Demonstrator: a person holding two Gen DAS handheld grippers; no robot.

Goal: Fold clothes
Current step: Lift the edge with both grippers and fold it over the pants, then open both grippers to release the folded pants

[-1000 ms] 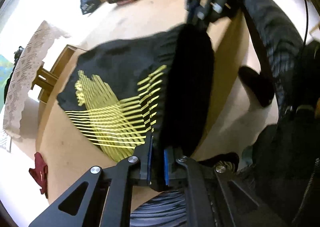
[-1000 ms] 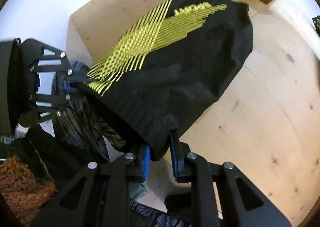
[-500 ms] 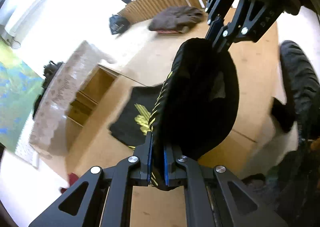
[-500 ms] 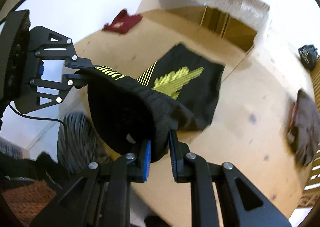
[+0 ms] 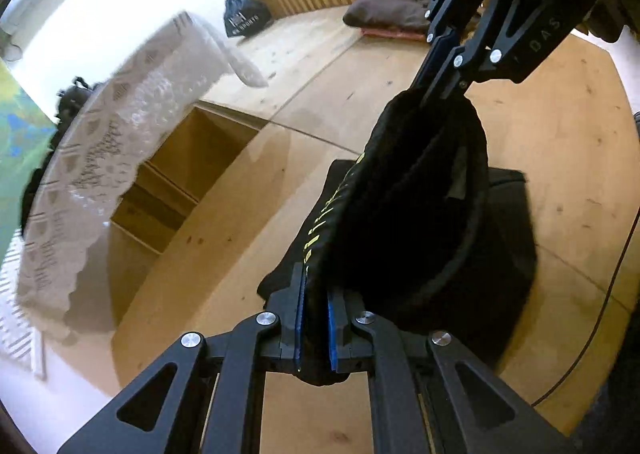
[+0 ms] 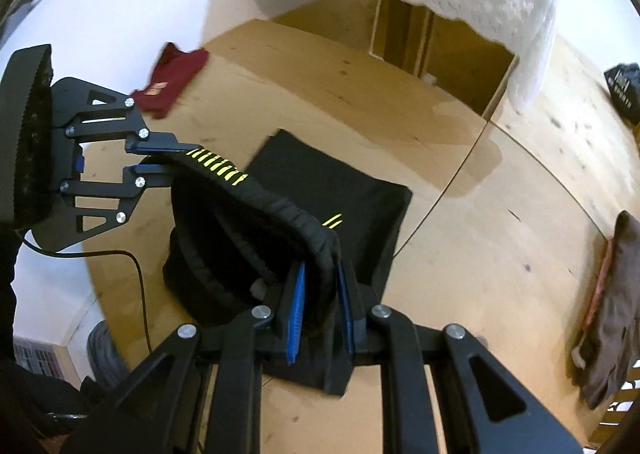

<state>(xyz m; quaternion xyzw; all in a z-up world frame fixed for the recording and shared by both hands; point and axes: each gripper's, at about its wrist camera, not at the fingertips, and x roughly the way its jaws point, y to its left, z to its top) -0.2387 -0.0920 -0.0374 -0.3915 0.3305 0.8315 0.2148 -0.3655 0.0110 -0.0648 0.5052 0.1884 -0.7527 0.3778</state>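
Both grippers are clamped on the same black garment, a dark top with yellow striped print, and hold its ribbed edge up in the air between them. The left gripper has its blue-padded jaws pressed together on a bunched corner of that edge, and the right gripper has its jaws closed on the other corner, the thick rolled hem squeezed between the pads. The lifted edge sags in a dark loop from one gripper to the other, so its long axis runs straight along the line joining the two hands. The rest of the garment lies below and ahead of both jaws, flat on the pale wooden floor, with its far edge pointing toward a low wooden shelf unit draped with a white lace cloth. Judged from this, the fold is mid-way: the raised edge appears meant to travel forward over the flat part and come down near that far edge. Neither hand looks nearer to the resting cloth; both sit about evenly over it, which suits laying the edge down square. A maroon garment and a brown pile lie well apart from the work.
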